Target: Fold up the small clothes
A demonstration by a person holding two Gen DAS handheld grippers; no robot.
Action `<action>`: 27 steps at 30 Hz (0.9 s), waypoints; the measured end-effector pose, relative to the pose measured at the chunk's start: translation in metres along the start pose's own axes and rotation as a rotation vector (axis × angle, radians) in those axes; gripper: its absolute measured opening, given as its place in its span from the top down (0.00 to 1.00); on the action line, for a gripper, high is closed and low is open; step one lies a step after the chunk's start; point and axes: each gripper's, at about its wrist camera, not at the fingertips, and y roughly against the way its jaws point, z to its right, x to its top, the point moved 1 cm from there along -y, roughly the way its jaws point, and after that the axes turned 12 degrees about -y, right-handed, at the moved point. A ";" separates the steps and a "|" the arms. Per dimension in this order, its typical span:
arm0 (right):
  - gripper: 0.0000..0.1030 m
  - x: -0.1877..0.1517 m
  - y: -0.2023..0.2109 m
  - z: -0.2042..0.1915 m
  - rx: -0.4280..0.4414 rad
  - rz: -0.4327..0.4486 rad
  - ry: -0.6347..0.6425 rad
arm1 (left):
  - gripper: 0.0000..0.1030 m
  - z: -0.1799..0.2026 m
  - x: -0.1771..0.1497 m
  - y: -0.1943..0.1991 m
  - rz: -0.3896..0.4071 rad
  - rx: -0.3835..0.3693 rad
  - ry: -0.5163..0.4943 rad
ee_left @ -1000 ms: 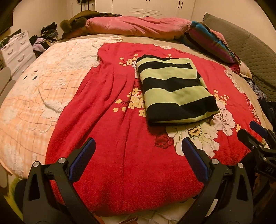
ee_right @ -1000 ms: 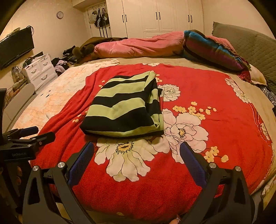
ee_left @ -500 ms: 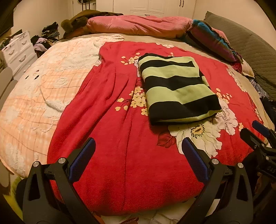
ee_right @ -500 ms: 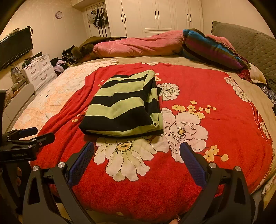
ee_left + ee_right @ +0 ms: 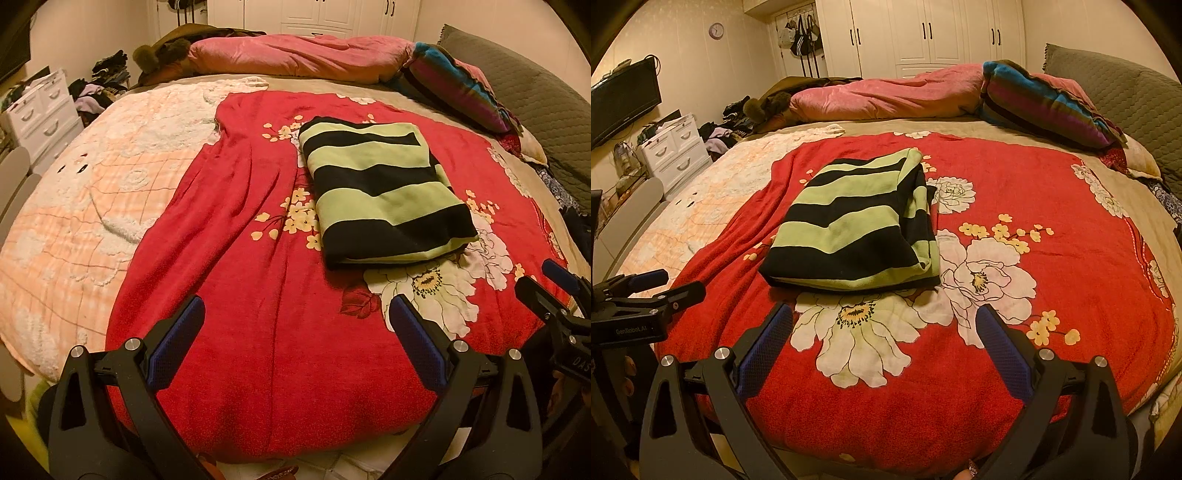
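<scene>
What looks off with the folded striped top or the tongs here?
Little stands out. The striped top lies folded on the red blanket, slightly askew, with layers peeking out along its right edge. Left tongs and right tongs are open and empty.

Striped garment [image 5: 384, 192], green and black bands, folded into a flat rectangle. Lies on red floral blanket [image 5: 258, 332], ahead of both tools, clear of each, nothing gripped.
</scene>
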 end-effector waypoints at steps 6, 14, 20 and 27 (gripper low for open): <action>0.04 0.000 0.000 0.000 -0.002 0.000 0.000 | 0.09 -0.001 0.000 0.000 0.000 0.005 0.001; 0.04 0.000 0.000 0.000 -0.001 0.000 0.001 | 0.09 -0.002 0.001 0.000 -0.001 0.013 0.000; 0.04 0.000 0.000 0.001 -0.003 -0.001 0.000 | 0.09 -0.002 0.001 0.001 -0.002 0.017 0.001; 0.04 0.000 -0.001 0.003 -0.005 -0.002 -0.002 | 0.09 -0.002 0.001 0.001 -0.005 0.024 -0.002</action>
